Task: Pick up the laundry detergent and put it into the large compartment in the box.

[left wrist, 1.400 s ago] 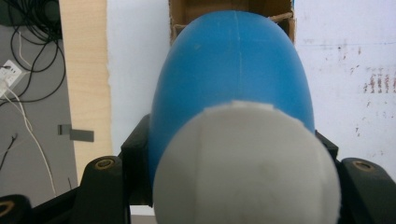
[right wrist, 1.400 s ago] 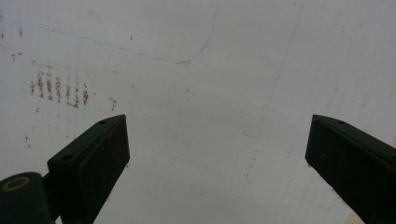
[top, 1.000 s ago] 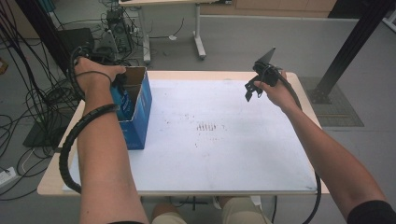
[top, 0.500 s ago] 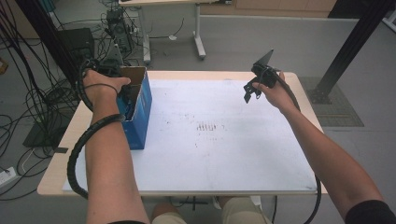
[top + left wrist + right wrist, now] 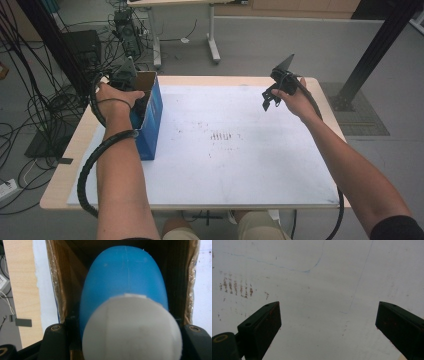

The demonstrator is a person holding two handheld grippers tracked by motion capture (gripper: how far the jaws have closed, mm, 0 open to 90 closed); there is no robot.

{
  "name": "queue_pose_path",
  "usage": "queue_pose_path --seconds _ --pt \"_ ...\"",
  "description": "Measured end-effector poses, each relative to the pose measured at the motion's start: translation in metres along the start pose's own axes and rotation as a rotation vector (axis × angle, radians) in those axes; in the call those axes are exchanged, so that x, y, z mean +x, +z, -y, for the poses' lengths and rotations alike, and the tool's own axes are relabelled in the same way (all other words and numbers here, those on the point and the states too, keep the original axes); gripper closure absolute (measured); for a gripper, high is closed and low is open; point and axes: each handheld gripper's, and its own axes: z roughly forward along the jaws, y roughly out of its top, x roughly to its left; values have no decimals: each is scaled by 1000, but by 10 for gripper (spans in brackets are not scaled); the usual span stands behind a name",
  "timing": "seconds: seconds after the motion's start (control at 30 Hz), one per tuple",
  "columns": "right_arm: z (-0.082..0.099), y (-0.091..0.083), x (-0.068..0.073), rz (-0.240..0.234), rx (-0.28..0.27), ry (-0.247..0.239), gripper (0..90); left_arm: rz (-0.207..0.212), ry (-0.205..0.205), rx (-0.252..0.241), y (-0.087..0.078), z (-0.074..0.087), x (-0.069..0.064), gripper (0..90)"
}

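Since a second ago the left hand [image 5: 116, 96] has been sinking toward the open top of the blue box [image 5: 150, 120] at the table's left edge, while the right hand [image 5: 292, 97] is keeping its place. From the high view, the left gripper [image 5: 137, 102] is now dipping into the box mouth, its cable looping down along the forearm, and the right gripper [image 5: 270, 97] is hanging above the far right of the white table top [image 5: 240, 165], holding nothing. In the left gripper view, the jaws are clamping a blue-and-white bottle [image 5: 125, 302] (its white rounded end is nearest the camera, the blue body pointing down into the box), and the brown cardboard walls [image 5: 56, 280] are standing close on both sides. In the right gripper view, the two black jaws are standing wide apart over bare, scuffed table with nothing between them. As I am judging it, the risk is in the tight fit: the bottle's smooth, rounded surface could be slipping in the grip, or its body or the jaws could be catching a wall and tipping the tall, narrow box, which nothing is steadying.
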Motion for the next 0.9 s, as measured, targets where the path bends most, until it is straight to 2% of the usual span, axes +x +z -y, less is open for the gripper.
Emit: queue_pose_path --seconds 0.3,0.33,0.9 --pt "2 0 -2 4 -4 4 65 10 12 21 13 2 1 383" --pt "2 0 -2 4 -5 5 65 10 9 9 13 4 1 383" --pt "5 -3 -2 6 -13 7 65 24 -5 4 14 7 6 381"
